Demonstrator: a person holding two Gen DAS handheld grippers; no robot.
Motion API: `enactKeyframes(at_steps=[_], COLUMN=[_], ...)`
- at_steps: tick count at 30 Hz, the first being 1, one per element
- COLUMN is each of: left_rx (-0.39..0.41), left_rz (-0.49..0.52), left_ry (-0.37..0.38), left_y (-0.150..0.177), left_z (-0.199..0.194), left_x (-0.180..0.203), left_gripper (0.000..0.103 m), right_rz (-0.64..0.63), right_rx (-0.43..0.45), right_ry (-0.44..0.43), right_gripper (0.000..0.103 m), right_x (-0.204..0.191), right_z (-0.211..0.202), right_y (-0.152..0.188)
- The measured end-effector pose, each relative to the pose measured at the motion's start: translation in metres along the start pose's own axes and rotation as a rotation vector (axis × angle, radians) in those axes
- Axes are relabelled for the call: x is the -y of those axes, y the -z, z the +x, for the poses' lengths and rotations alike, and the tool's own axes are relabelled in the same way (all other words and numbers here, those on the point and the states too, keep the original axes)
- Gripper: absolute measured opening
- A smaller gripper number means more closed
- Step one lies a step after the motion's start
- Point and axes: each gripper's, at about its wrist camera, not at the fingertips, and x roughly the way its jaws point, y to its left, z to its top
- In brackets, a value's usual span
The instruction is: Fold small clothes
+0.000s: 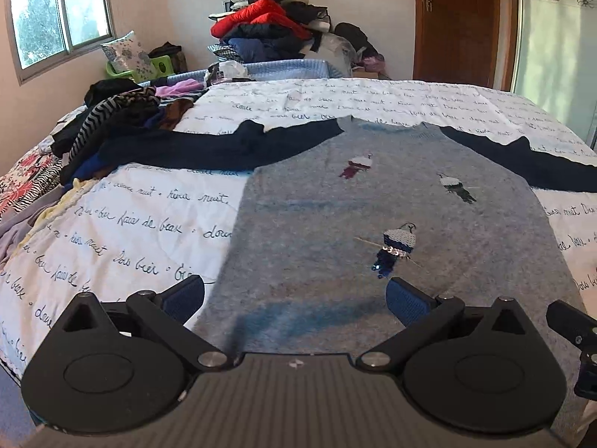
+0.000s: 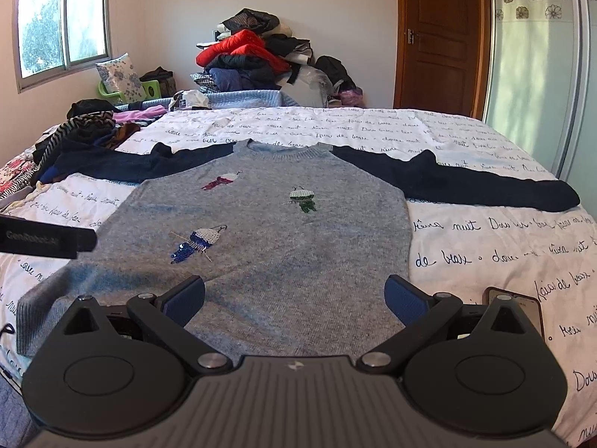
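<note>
A small grey sweater (image 1: 373,201) with dark navy sleeves and three sequin figures lies flat, front up, sleeves spread, on the white bedspread with script writing (image 1: 123,231). It also shows in the right wrist view (image 2: 276,231). My left gripper (image 1: 294,298) is open and empty, just above the hem near its left side. My right gripper (image 2: 294,298) is open and empty above the hem near its right side. The other gripper's tip shows at the right edge of the left view (image 1: 574,324) and at the left edge of the right view (image 2: 44,242).
A heap of mixed clothes (image 1: 112,127) lies on the bed's left side. A tall pile of clothes with a red jacket (image 1: 268,26) stands behind the bed. A phone (image 2: 522,306) lies on the bedspread by the right gripper. A wooden door (image 2: 440,37) is at the back right.
</note>
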Motion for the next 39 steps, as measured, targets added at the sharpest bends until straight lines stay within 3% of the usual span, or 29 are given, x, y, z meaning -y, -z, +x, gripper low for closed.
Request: enactKeyframes(at_steps=[8, 13, 18, 26, 39], left_rx=[0.013, -0.009, 0.013, 0.02, 0.05], left_rz=[0.019, 0.001, 0.004, -0.035, 0.012], left_ry=[-0.054, -0.022, -0.046, 0.014, -0.021], left_y=[0.004, -0.003, -0.006, -0.011, -0.012], left_z=[0.013, 0.021, 0.023, 0.023, 0.023], left_x=[0.017, 0.021, 0.026, 0.022, 0.029], left_gripper=[0.103, 0.103, 0.103, 0.103, 0.103], right_rz=[0.002, -0.019, 0.005, 0.035, 0.009], right_rx=[-0.008, -0.002, 0.0, 0.036, 0.04], right_ry=[-0.023, -0.021, -0.032, -0.113, -0.119], right_gripper=[0.103, 0.103, 0.103, 0.103, 0.103], right_x=[0.003, 0.002, 0.01, 0.021, 0.022], right_z=[0.002, 0.003, 0.002, -0.002, 0.002], right_y=[0.003, 0.004, 0.001, -0.005, -0.008])
